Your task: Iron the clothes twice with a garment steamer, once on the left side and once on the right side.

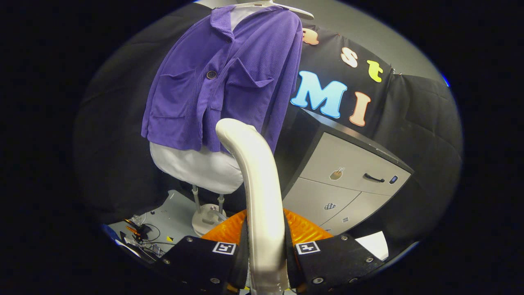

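I am holding the hand-held gripper (pixel 266 254) closed on the steamer (pixel 258 184): both fingers are pressing against the sides of its pale, smooth handle, which is rising from between them and curving forward and a little to the left at its top. The rounded upper end of the steamer is pointing toward the purple jacket (pixel 221 86) and is sitting just in front of the jacket's lower hem, near the middle of the front; I cannot tell whether it is touching the cloth or hovering just short of it.

The jacket is hanging buttoned on a white hanger (pixel 286 8), over a white dress form (pixel 196 164) whose padded lower part is showing beneath the hem. It has two chest pockets with flaps and dark buttons down the front. The form is standing on thin poles rising from a round pale base (pixel 208 219) on the floor, beyond my fingers and to the left of the steamer.

Just behind the fingers, something orange and ribbed (pixel 303 229) is spreading out on both sides of the handle. To the right of the jacket a grey cabinet (pixel 348 172) with a dark top and a dark drawer handle is standing against the wall. On the floor at the lower left, some loose cables and small parts (pixel 141 235) are lying in a tangle.
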